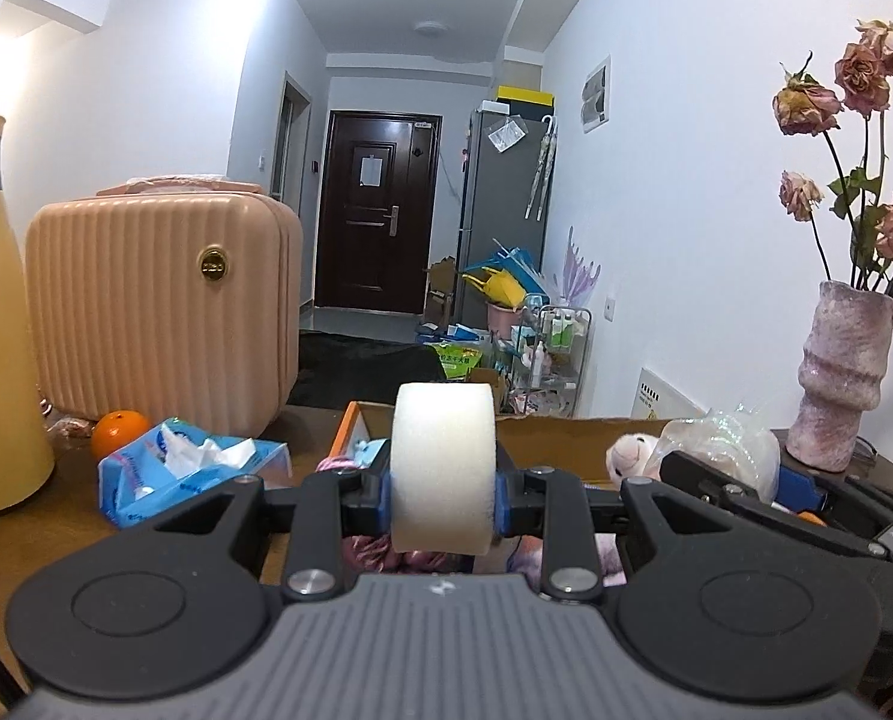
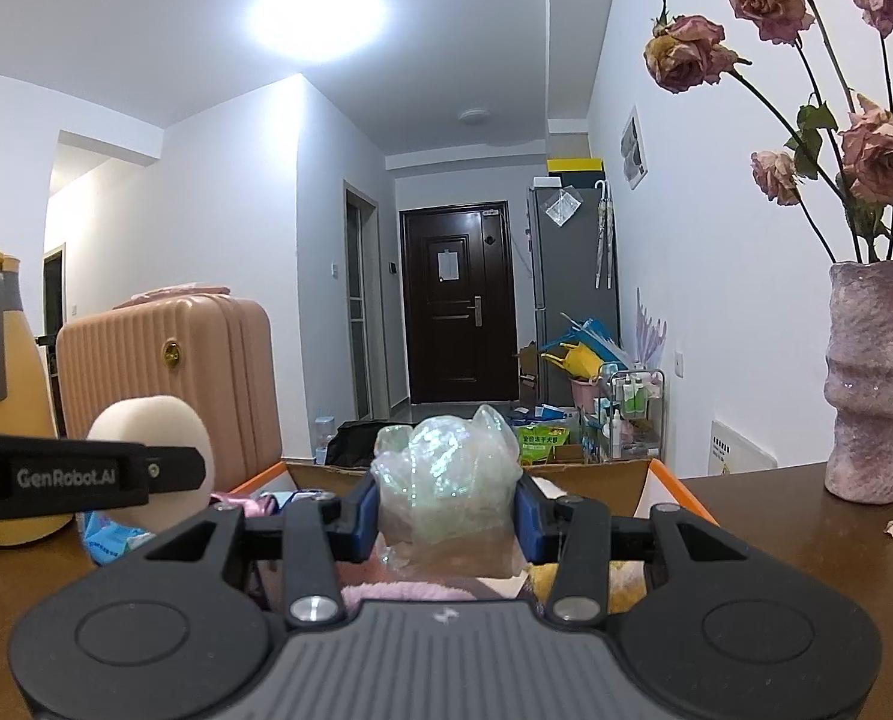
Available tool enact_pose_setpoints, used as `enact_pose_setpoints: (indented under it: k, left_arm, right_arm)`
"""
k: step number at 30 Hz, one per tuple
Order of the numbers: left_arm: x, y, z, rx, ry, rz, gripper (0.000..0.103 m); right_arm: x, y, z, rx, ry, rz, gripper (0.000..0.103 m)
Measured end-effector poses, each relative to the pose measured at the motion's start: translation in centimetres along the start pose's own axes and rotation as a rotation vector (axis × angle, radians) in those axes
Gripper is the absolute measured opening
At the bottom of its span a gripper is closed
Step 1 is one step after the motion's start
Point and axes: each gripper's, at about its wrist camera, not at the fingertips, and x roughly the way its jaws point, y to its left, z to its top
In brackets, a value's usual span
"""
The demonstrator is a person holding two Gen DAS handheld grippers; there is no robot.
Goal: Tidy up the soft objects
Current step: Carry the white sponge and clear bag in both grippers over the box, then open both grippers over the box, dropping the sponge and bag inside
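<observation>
Left gripper (image 1: 444, 495) clamped on white foam sponge (image 1: 444, 468), pads squeezing its flat sides so the soft block stays upright and doesn't slip; held above near edge of cardboard box (image 1: 572, 438), at 12 o'clock from the wrist, probably lined up for a drop. Right gripper (image 2: 446, 519) clamped on crinkly iridescent plastic ball (image 2: 446, 480), jaws partly apart because the wad fills the gap; also carried over the box, orange-edged wall (image 2: 662, 480) at 2 o'clock. Box already holding pink plush (image 1: 629, 456) and pink fabric, so likely the collecting bin. Tissue pack (image 1: 188, 471) and orange (image 1: 119, 429) at 9 o'clock, on the table (image 2: 776, 540). Vase (image 2: 872, 384) at 3 o'clock, close enough to mind.
</observation>
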Motion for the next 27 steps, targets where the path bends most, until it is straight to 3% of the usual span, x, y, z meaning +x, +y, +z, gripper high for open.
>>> enact_pose_setpoints:
  k: [27]
  left_arm:
    - [6.7,-1.6,1.4,0.022,-0.011,-0.006,0.030]
  right_arm:
    - [4.8,-1.1,0.1,-0.018,-0.006,0.007,0.043]
